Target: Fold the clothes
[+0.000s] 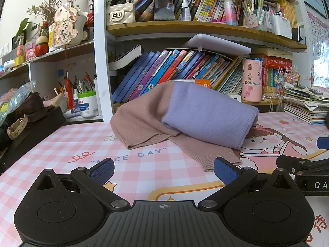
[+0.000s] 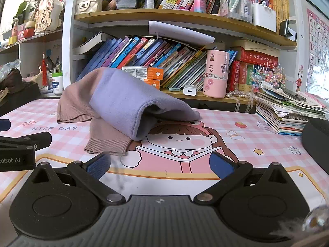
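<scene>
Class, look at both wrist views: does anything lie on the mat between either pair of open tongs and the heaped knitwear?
Nothing visible does. Bare mat separates the right tongs from the lilac garment. The left tongs sit open beside the brown cuff, with no object between.

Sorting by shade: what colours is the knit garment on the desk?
The knit garment is lavender on one part, dusty pink-brown on the rest; clearest in the right wrist view.
</scene>
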